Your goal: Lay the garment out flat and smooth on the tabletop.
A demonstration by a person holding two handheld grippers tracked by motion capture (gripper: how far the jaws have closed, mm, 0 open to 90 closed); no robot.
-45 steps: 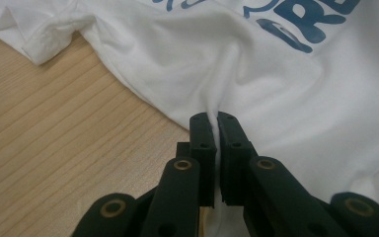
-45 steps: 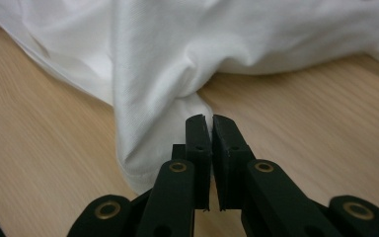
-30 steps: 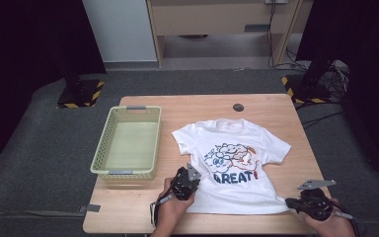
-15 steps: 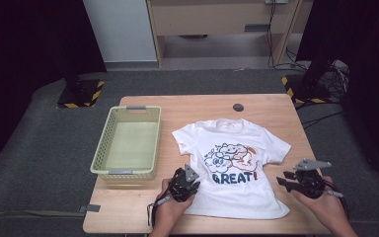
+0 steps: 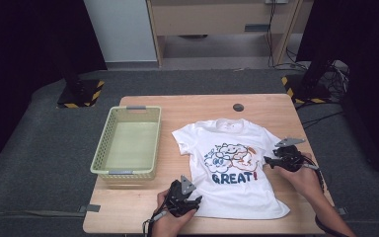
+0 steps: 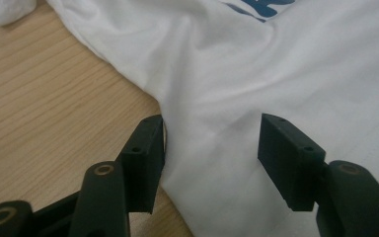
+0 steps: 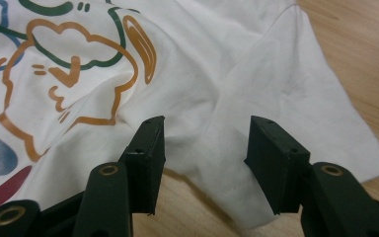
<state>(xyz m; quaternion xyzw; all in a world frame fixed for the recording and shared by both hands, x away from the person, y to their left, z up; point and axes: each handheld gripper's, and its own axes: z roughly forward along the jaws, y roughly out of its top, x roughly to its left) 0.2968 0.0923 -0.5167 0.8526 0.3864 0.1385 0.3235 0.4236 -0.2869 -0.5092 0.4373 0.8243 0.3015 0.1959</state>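
Change since the earlier frames: right claw (image 5: 272,161) has travelled from the shirt's hem corner up along its right edge to the underarm below the right sleeve; left claw (image 5: 190,201) has shifted slightly at the hem's left corner; both sets of jaws have just been opening, with cloth lying between them but not pinched. Item: white T-shirt (image 5: 229,170), printed side up, spread flat on the counter (image 5: 197,106), collar pointing away from the person, green basket (image 5: 127,143) just beside its left sleeve, empty. Left claw, jaws apart, straddles the shirt's left edge near the hem, one jaw over bare wood, one over fabric (image 6: 217,163). Right claw, jaws apart, frames the seam where sleeve (image 7: 296,94) meets body. Handling note: the work in hand appears to be a side grip for folding. Lower each claw until the lower jaw slides under the edge, gather both layers, close evenly, then lift both sides together to avoid skewing the fold.
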